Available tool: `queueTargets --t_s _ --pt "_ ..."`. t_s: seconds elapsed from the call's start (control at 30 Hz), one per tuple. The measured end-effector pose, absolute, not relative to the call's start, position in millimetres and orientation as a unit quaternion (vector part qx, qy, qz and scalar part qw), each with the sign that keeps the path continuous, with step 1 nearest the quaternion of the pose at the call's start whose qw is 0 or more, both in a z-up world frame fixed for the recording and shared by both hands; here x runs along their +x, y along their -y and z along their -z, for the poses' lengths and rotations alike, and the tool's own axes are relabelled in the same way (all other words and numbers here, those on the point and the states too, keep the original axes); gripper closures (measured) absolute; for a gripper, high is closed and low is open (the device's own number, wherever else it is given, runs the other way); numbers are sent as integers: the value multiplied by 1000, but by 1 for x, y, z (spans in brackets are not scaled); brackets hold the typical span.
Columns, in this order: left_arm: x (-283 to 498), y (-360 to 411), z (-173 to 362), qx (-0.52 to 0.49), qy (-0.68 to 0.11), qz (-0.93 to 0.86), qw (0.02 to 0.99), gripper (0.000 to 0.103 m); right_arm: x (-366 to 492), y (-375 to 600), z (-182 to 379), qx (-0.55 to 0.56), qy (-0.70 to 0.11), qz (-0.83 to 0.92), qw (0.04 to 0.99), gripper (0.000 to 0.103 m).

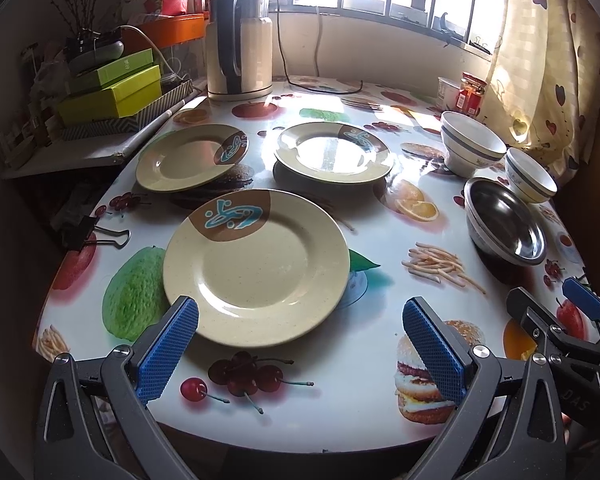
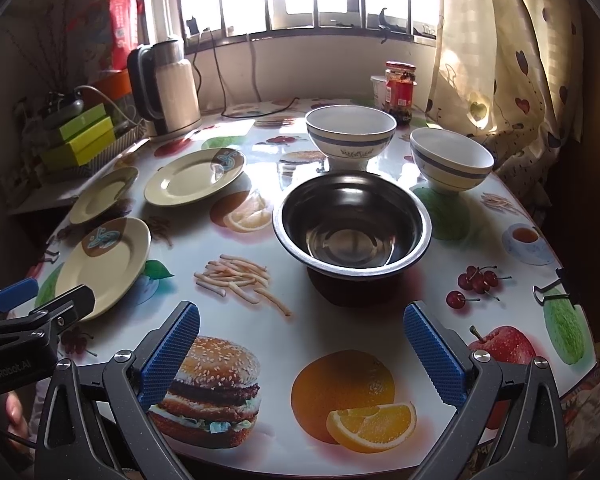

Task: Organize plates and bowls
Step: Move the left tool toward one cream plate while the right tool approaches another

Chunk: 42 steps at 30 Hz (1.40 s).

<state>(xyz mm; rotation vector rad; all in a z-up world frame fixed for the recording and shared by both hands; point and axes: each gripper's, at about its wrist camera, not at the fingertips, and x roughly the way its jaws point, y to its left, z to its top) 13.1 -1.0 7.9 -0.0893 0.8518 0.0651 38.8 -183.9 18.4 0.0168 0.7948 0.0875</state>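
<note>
Nothing sorted yet, as far as you can see: your left gripper (image 1: 300, 344) has its fingers spread and empty, with the near plate (image 1: 256, 276) lying just ahead, its rim by the left finger, and two more plates (image 1: 192, 158) (image 1: 334, 154) farther ahead, all apart on the desk (image 1: 364, 392). Your right gripper (image 2: 302, 354), fingers likewise spread on nothing, faces the steel bowl (image 2: 352, 224) straight ahead, two white bowls (image 2: 350, 136) (image 2: 452, 164) behind it. All the stacking remains, by my judgement.
</note>
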Motion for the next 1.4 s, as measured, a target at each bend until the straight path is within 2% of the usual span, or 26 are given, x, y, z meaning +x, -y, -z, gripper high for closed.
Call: queueTargets --t_s 0.47,0.63,0.77,1.03,1.07,1.13,1.23,1.27,1.3,1.4 --pt "26 -15 -20 -55 -398 -31 915 1 54 172 -41 -11 -347 -85 934 0" --pt "42 -30 -27 -61 -394 -28 917 4 74 164 -51 0 -346 -104 933 0" --pt "59 -41 -31 -74 -397 -23 914 19 95 155 -56 2 -344 -110 933 0" --pt "102 -51 -34 -84 -411 -15 907 20 144 141 -53 19 -364 -113 924 3" --pt "108 -53 -34 -86 -415 -15 906 20 150 139 -52 18 -369 -110 923 4" --pt "120 -55 -34 -86 -418 -15 904 20 161 135 -49 15 -374 -110 921 15" --pt "138 -57 -32 -88 -426 -5 900 20 179 130 -42 17 -390 -110 914 19" --pt "144 -60 -29 -96 -434 -1 896 22 185 129 -39 19 -394 -108 913 21" --pt "150 -61 -26 -100 -439 -1 893 30 190 129 -37 21 -397 -105 912 25" --pt "161 -60 -18 -93 -450 -3 888 32 204 129 -28 34 -412 -97 906 30"
